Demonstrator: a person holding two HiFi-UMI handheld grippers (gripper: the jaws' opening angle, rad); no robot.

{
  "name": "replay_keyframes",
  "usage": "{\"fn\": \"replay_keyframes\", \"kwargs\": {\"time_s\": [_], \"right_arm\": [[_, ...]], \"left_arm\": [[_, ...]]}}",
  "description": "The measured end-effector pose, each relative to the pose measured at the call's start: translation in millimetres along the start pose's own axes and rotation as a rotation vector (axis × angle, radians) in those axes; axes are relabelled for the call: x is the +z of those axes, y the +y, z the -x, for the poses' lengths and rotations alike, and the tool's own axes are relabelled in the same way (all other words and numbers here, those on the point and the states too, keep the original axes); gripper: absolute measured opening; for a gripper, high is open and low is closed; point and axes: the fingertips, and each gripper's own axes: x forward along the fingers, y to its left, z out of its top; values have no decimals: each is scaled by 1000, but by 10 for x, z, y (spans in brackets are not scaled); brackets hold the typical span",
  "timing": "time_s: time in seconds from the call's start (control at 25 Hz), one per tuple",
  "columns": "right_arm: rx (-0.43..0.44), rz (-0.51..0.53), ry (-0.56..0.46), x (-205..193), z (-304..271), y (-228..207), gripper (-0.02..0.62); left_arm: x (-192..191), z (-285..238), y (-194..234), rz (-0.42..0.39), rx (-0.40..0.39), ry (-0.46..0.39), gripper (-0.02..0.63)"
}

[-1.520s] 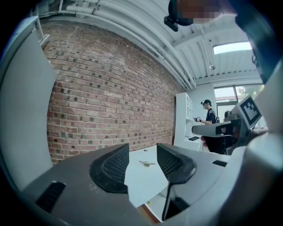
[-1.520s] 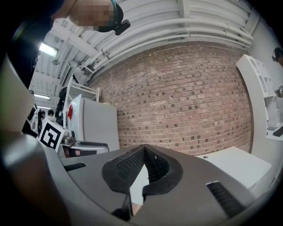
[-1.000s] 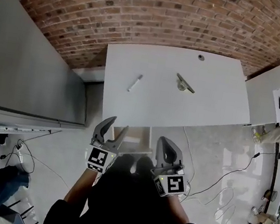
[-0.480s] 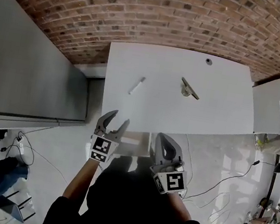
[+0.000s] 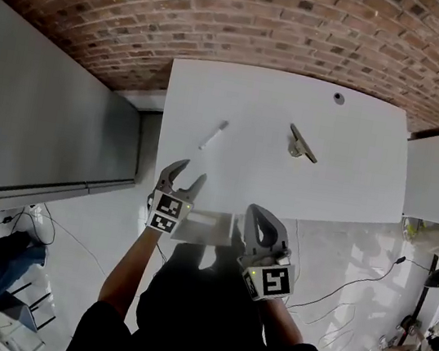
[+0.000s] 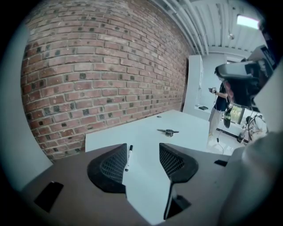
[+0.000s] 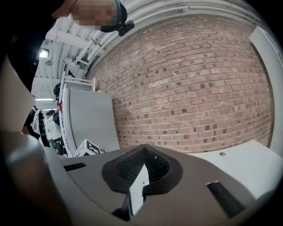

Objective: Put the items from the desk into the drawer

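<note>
- White pen [image 5: 213, 136] lies on desk [image 5: 352, 175], just ahead of left tool [image 5: 186, 178]; probably light, stiff, may roll; pinch mid-barrel
- left tool wide, empty; right tool [image 5: 262, 219] closed, empty

From the head, looks steeply down onto the whole white desk [image 5: 279, 114] and the brick wall [image 5: 230, 7] behind it, from well above. From the left gripper view, faces low across the desk toward that wall, nearer the pen [image 6: 128, 158], shared with the head view. From the right gripper view, faces the wall almost level.
</note>
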Motion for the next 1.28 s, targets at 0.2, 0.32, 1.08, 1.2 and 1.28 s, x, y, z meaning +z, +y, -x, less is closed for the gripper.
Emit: {"fn": "replay_keyframes", "kwargs": {"time_s": [0.2,0.32,1.08,1.2,1.28], "right_arm": [[7,17,16,-63,-243,-169,-3],[6,9,32,-92,-358,-228,-3],[0,-40,105,-380,-670,-460,-2],[-10,-60,123,-419,-652,-497,-3],[-14,-65,133,-448,-635,-523,-3]], "left_arm": [[-208,-348,117,-3,-4,55,210],[-367,-536,187,4,-16,98,210],[-1111,-1463,492,64,-26,313,210],[-1203,-1556,563,87,-12,337,210],[-1259,-1610,609,98,-1,352,209]]}}
